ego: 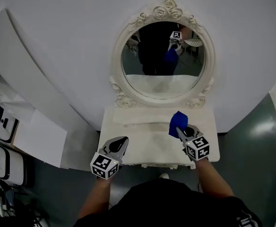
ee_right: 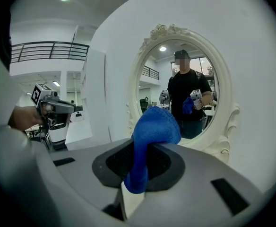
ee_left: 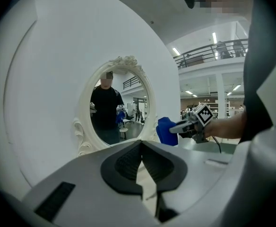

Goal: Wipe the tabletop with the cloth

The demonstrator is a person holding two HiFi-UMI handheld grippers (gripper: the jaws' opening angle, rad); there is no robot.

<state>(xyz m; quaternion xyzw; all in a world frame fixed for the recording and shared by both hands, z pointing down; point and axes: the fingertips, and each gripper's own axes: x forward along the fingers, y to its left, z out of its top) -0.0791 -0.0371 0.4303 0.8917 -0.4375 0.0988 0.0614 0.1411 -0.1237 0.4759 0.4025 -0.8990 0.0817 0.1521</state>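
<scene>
A small white dressing table (ego: 142, 141) stands against the wall below an oval mirror (ego: 162, 60). My right gripper (ego: 179, 130) is shut on a blue cloth (ego: 177, 123), held above the right part of the tabletop. In the right gripper view the cloth (ee_right: 150, 136) bulges out between the jaws and hangs down. My left gripper (ego: 123, 142) hovers over the table's front left, shut with nothing in it; its jaws (ee_left: 141, 162) meet in the left gripper view. From there the blue cloth (ee_left: 167, 131) shows at the right.
The mirror's ornate frame (ego: 124, 98) rises from the back of the table. A white panel (ego: 31, 108) leans at the left, with white machines (ego: 3, 141) beside it. Grey floor (ego: 256, 141) lies to the right. A person's reflection shows in the mirror.
</scene>
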